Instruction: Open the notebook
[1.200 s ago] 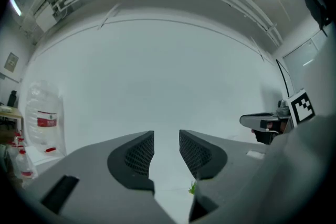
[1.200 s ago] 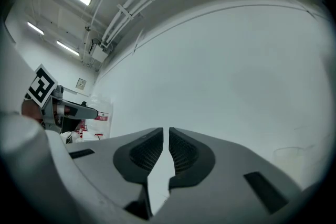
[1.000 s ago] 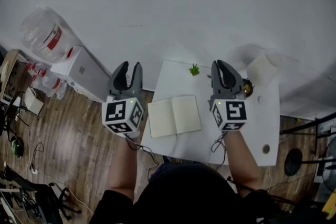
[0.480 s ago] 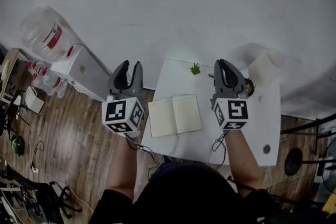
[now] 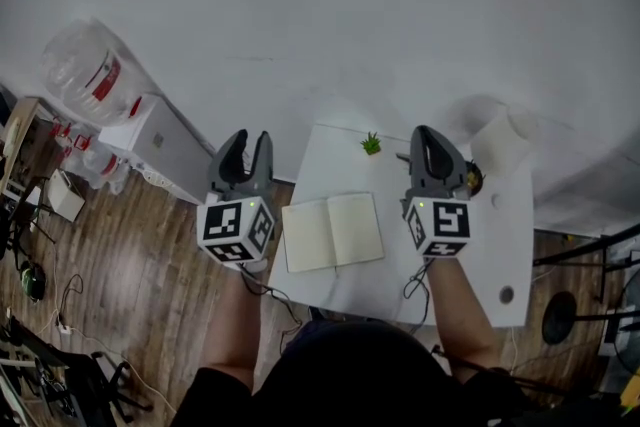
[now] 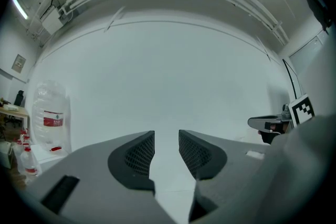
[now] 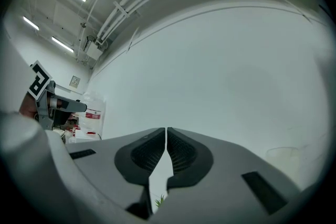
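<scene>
**Notebook already lies open; nothing left but to finish**

The notebook (image 5: 332,232) lies flat on the white tabletop (image 5: 470,245), spread to two blank pages, between the two claws and touching neither. Judged from that, the opening is done and no step of the task remains.

The left claw (image 5: 246,143) is held level off the tabletop's left edge, above the wooden floor, its jaws a fair way apart with nothing between them. The right claw (image 5: 428,133) hangs above the tabletop to the right of the notebook; its jaws have just been closing and now all but meet, empty.

Near the far edge stands a small green plant (image 5: 371,145), well apart from the pages. A white roll (image 5: 505,137) sits at the far right corner. A water jug (image 5: 85,73) stands on the floor at left. Nothing blocks the notebook.
</scene>
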### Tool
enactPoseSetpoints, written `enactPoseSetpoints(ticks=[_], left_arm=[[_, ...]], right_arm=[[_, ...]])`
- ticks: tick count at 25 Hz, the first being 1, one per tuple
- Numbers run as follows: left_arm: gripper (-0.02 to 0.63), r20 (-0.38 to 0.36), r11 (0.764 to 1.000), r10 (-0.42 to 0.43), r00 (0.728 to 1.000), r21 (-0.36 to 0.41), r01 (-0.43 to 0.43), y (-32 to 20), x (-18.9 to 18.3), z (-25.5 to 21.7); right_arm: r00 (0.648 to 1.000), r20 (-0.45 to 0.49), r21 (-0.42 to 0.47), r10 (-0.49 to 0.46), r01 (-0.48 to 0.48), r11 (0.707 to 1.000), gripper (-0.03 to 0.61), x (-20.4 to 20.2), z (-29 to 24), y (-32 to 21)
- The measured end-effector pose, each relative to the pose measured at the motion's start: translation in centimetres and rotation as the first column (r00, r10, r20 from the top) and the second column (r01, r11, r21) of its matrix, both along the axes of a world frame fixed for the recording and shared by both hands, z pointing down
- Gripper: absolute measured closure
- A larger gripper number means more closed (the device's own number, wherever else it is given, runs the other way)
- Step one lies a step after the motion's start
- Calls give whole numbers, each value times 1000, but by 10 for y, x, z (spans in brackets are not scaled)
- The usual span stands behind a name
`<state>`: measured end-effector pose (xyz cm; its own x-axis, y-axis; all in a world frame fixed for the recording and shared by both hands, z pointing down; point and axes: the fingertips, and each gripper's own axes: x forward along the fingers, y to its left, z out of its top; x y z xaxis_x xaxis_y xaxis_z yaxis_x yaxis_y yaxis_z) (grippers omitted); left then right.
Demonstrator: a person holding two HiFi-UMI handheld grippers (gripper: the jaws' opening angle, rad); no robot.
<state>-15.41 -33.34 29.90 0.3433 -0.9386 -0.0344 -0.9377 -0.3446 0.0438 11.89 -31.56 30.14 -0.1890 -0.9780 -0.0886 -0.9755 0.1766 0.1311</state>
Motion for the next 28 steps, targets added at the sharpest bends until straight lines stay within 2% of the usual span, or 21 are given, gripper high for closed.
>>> enactPoseSetpoints(ticks=[9, 28], left_arm=[[472, -4, 1000, 8, 1000, 0, -8, 3, 4, -2], [474, -14, 1000, 23, 1000, -21, -24, 12, 4, 6]], right_arm=[[999, -5, 9, -32, 32, 999, 555, -3, -2, 2], [999, 16, -4, -33, 33, 999, 566, -4, 2, 10]])
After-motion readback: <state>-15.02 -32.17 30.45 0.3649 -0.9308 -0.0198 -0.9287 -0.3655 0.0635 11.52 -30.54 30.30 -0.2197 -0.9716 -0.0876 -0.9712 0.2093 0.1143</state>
